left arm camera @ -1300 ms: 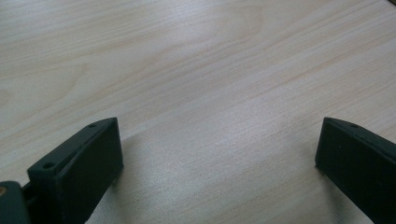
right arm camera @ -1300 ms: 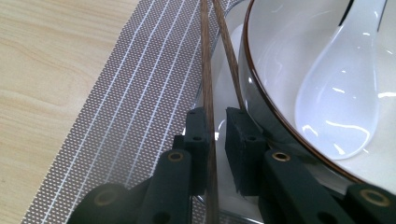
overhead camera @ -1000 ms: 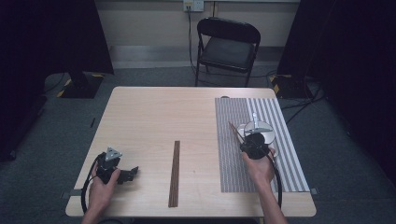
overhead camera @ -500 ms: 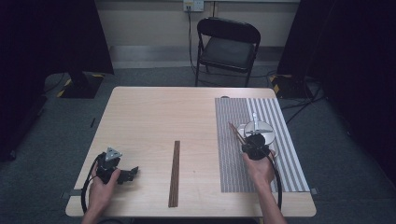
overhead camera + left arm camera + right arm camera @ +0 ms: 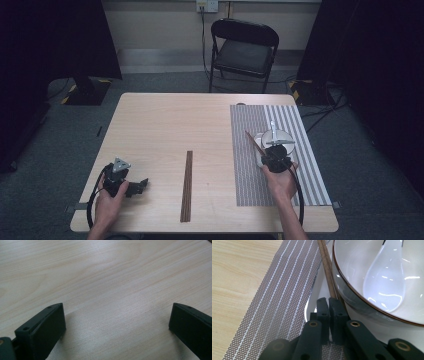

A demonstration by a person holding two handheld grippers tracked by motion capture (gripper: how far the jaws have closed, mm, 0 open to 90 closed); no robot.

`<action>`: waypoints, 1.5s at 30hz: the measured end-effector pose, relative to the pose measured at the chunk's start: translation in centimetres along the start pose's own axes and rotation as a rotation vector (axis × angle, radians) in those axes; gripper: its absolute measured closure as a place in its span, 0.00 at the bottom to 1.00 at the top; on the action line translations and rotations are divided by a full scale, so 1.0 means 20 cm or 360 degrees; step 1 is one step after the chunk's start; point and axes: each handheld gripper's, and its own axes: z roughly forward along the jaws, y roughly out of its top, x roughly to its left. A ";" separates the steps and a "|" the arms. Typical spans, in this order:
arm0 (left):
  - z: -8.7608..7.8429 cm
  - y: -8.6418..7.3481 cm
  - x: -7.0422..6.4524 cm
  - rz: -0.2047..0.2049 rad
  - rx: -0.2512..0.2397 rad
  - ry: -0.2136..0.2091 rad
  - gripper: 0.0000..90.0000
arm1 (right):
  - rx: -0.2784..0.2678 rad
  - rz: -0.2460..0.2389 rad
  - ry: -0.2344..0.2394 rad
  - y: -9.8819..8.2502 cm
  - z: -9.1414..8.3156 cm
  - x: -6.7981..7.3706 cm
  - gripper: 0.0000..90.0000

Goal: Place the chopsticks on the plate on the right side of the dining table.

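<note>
Table (image 5: pixel 165 125): pale wood, with a striped mat (image 5: pixel 250 170) along its right side and a dark wooden strip (image 5: pixel 187 186) lying near the middle. On the mat, a white bowl (image 5: pixel 352 267) holding a spoon (image 5: pixel 387 275); your right gripper (image 5: pixel 329 304) is clamped on chopsticks (image 5: pixel 325 262) that lie against the bowl's rim. Your left gripper (image 5: pixel 131 187) rests on bare wood at the near left, jaws wide apart and holding nothing.

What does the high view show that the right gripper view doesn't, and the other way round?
The high view adds the chair, the left gripper, open, and a dark strip lying mid-table. The right gripper view adds close detail: the brown rim of the bowl and the jaws closed on the chopsticks. Shared: the right gripper, striped mat, bowl, spoon, chopsticks and wooden table.
</note>
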 end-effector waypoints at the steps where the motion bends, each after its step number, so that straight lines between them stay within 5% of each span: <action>1: 0.00 0.00 0.00 0.0011 0.0006 0.0001 0.00 | -0.0002 0.0006 0.0007 0.00 0.00 0.00 0.97; 45: 0.00 0.00 0.00 -0.0006 -0.0004 0.0000 0.00 | -0.0019 0.0051 -0.0017 -0.10 -0.04 -0.08 0.97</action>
